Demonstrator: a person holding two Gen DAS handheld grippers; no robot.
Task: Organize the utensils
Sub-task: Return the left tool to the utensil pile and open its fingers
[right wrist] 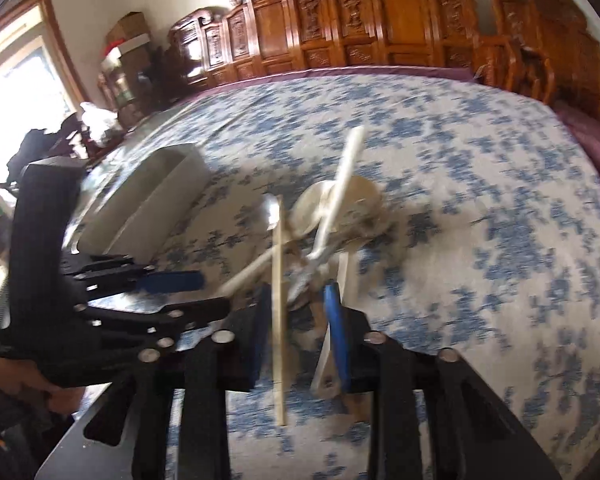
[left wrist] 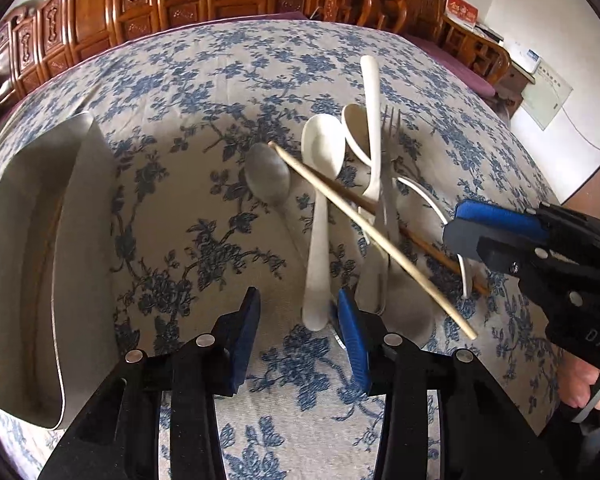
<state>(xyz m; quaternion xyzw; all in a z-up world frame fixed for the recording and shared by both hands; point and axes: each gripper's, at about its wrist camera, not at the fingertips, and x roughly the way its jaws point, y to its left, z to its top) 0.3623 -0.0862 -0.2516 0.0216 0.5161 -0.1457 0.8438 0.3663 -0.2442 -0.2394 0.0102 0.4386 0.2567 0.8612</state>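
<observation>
On the table (left wrist: 220, 92), covered with a blue flowered cloth, the utensils lie in one crossed heap. In the left wrist view a metal spoon (left wrist: 268, 180) is at the left of the heap, next to it a white spoon (left wrist: 320, 216) with its handle pointing toward the camera. A second white spoon (left wrist: 374, 128), a fork (left wrist: 390, 168) and a white curved piece lie further right. A pale chopstick (left wrist: 372, 236) runs diagonally over the heap, and a darker chopstick (left wrist: 428, 246) lies under it.

The left gripper (left wrist: 296, 320) is partly open and holds nothing – the end of the white spoon's handle is just beside its right finger, and the cloth shows between the fingers. A grey tray (left wrist: 80, 216) stands well to the left of the heap, apart from it.

The right gripper (right wrist: 298, 320) is narrowly open over the near end of the heap. The right wrist view is blurred; the pale chopstick (right wrist: 277, 320) passes between the fingers, and I cannot tell if the pads press on it. A hand (left wrist: 588, 384) holds this gripper's handle.
</observation>
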